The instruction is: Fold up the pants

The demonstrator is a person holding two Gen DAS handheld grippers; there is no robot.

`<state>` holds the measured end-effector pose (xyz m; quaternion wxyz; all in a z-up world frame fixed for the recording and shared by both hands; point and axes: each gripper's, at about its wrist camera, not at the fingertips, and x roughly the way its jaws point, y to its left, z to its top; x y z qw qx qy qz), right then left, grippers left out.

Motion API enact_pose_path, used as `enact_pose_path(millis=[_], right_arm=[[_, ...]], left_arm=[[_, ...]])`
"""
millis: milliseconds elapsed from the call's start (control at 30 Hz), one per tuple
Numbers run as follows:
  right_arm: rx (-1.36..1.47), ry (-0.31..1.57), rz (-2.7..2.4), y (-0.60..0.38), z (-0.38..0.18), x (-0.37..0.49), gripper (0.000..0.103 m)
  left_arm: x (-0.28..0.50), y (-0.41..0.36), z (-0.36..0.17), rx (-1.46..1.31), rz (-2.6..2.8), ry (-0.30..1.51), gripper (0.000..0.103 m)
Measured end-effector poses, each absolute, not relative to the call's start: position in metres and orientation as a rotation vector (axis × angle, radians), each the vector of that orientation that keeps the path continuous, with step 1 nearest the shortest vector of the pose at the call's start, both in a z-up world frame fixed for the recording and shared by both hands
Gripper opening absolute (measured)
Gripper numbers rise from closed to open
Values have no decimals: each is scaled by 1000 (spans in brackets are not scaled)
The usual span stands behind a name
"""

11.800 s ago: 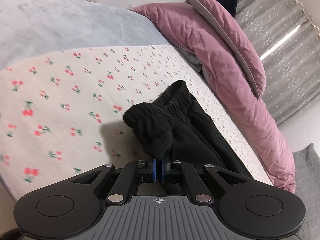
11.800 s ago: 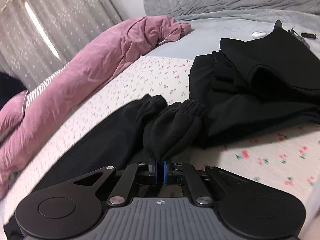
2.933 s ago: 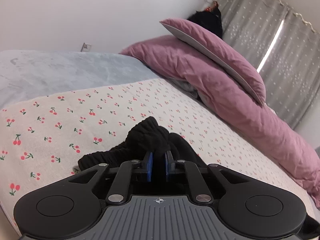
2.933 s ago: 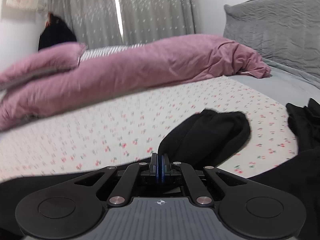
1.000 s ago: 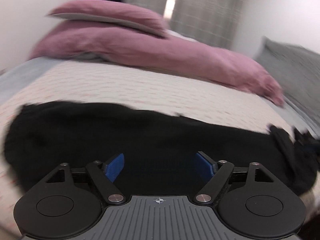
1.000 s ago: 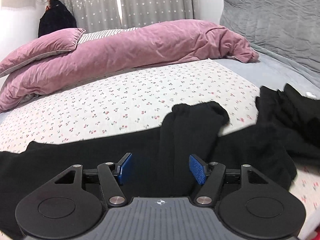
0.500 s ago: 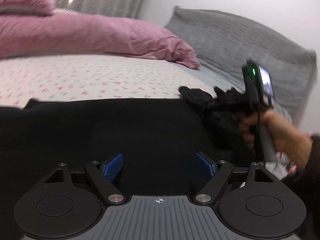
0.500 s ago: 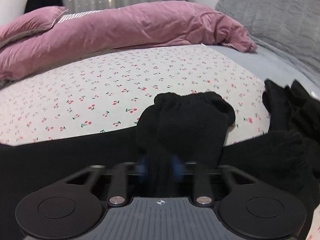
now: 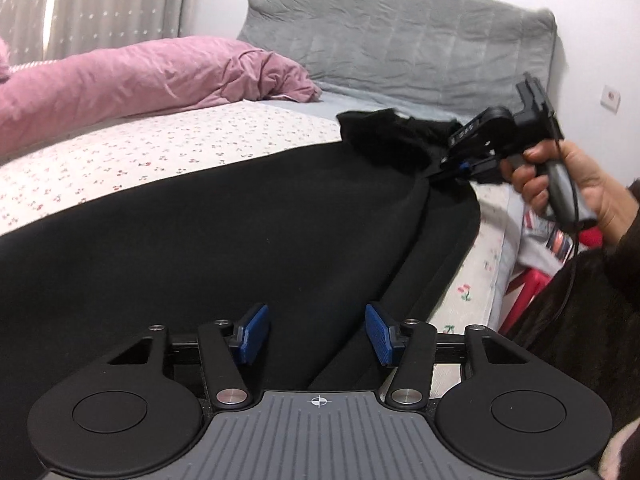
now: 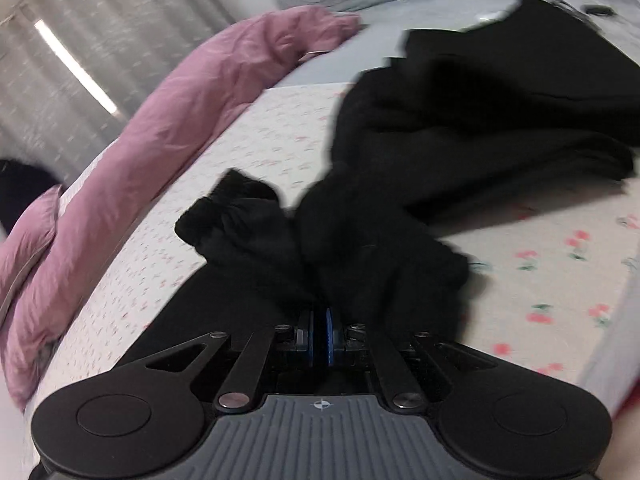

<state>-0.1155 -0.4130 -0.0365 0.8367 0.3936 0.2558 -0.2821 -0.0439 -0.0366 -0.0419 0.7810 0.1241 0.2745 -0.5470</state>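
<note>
Black pants (image 9: 240, 220) lie stretched across the cherry-print sheet (image 9: 160, 148). My left gripper (image 9: 316, 320) hovers low over their near edge. Its jaws are closing, the blue pads (image 9: 378, 334) still apart, with black fabric under and between them but not pinched. My right gripper (image 10: 320, 320) has its pads together on the bunched leg ends (image 10: 352, 264), though the jaws are opening a trace. One elastic cuff (image 10: 240, 224) sticks out to its left. The left wrist view shows a hand (image 9: 560, 184) holding the right gripper (image 9: 460, 166) at the pants' far end.
A pile of other black clothes (image 10: 500, 100) lies beyond the cuffs. A pink duvet (image 9: 140, 76) runs along the far side, with a grey headboard (image 9: 400, 48) behind. The bed's edge (image 9: 496, 248) drops off at right, with a red object (image 9: 528, 284) below it.
My left gripper's pads have drawn closer together. The right gripper has shut on the leg ends, rolled, and carried them toward the pile of black clothes.
</note>
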Motion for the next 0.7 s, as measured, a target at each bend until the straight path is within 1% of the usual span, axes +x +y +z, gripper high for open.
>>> enact_pose_path(millis=[33, 67, 100, 133, 167, 233, 433, 533, 600, 667, 700], right_arm=[[821, 527, -611, -412, -33, -120, 17], [810, 506, -624, -411, -30, -124, 22], [795, 484, -635, -409, -27, -127, 22], [776, 468, -634, -407, -24, -129, 27], [758, 457, -626, -404, -22, -130, 35], [740, 450, -620, -400, -21, -127, 42], [738, 462, -581, -405, -24, -112, 46], [811, 416, -560, -419, -25, -117, 47], [865, 370, -540, -423, -24, -126, 50], [906, 333, -526, -424, -24, -133, 57], [923, 319, -519, -424, -24, -135, 58]], left_arm=[[-45, -39, -42, 279, -1182, 589, 50], [-45, -43, -42, 290, -1181, 587, 50], [-43, -48, -42, 298, -1182, 585, 50], [-44, -50, -42, 306, -1182, 581, 50], [-44, -47, -43, 314, -1183, 578, 50], [-47, -47, -43, 328, -1185, 572, 50], [-52, -51, -43, 351, -1220, 559, 50], [-54, -58, -44, 362, -1229, 554, 50], [-56, -62, -45, 377, -1230, 547, 49], [-58, -65, -46, 395, -1225, 539, 48], [-58, -66, -46, 397, -1222, 537, 46]])
